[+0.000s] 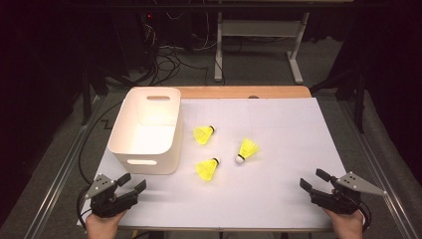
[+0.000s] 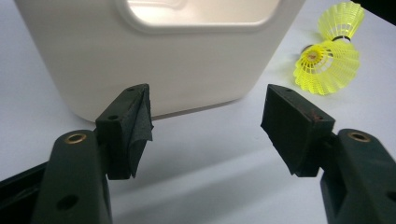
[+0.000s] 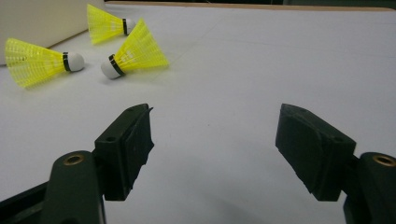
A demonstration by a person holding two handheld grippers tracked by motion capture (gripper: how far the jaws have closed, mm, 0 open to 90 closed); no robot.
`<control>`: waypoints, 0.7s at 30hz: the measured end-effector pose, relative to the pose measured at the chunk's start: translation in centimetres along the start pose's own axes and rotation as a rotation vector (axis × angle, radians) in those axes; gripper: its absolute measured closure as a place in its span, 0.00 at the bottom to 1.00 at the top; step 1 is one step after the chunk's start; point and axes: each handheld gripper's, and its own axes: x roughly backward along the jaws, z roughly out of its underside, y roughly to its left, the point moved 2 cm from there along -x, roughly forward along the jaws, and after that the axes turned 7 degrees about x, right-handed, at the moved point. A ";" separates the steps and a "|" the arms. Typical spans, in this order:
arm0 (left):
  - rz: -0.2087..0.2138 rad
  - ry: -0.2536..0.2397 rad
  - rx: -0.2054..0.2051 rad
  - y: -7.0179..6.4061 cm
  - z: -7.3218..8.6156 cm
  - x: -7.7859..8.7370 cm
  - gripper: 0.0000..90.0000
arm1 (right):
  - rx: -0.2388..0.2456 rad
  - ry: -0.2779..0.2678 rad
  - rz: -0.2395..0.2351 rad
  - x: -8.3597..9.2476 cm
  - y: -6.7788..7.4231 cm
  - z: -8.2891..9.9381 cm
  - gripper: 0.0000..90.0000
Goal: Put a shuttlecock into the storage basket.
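Grippers both sat at the near edge, left gripper (image 1: 133,183) spread wide and empty just short of the white bin (image 1: 144,149), right gripper (image 1: 312,179) likewise spread and empty, well apart from the three yellow shuttlecocks mid-table. Probably best to reach the right one for the nearest shuttlecock (image 1: 247,150), pinch lightly across the skirt near the cork, not crush it. Lay on its side, long axis diagonal, cork toward the near left, skirt toward the far right.
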 end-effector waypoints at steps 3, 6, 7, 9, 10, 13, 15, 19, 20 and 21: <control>0.003 0.007 -0.005 -0.3 0.0 -0.1 0.38 | 0.001 -0.001 -0.006 0.0 0.0 0.0 0.30; 0.002 0.013 -0.006 -0.4 0.0 -0.2 0.38 | 0.005 -0.003 -0.012 0.0 0.1 0.0 0.30; 0.003 0.014 -0.006 -0.4 0.0 -0.2 0.38 | 0.007 -0.002 -0.010 0.0 0.1 0.0 0.30; 0.005 0.016 -0.006 -0.4 0.0 -0.3 0.38 | 0.008 0.003 -0.012 0.0 0.1 0.0 0.30; 0.006 0.017 -0.005 -0.5 0.0 -0.3 0.38 | 0.009 0.004 -0.014 0.0 0.1 0.0 0.30; 0.011 0.024 -0.011 -0.9 -0.1 -0.5 0.38 | 0.009 0.006 -0.018 -0.1 0.2 0.0 0.30; 0.014 0.027 -0.014 -1.1 -0.1 -0.6 0.38 | 0.011 0.006 -0.018 -0.1 0.2 0.0 0.30; 0.016 0.031 -0.027 -1.4 -0.2 -0.7 0.38 | 0.018 0.006 -0.014 -0.1 0.2 0.0 0.29; 0.017 0.030 -0.029 -1.5 -0.3 -0.8 0.38 | 0.018 0.006 -0.013 -0.1 0.2 0.0 0.29; 0.019 0.031 -0.031 -1.6 -0.3 -0.8 0.38 | 0.019 0.007 -0.014 -0.1 0.3 -0.1 0.29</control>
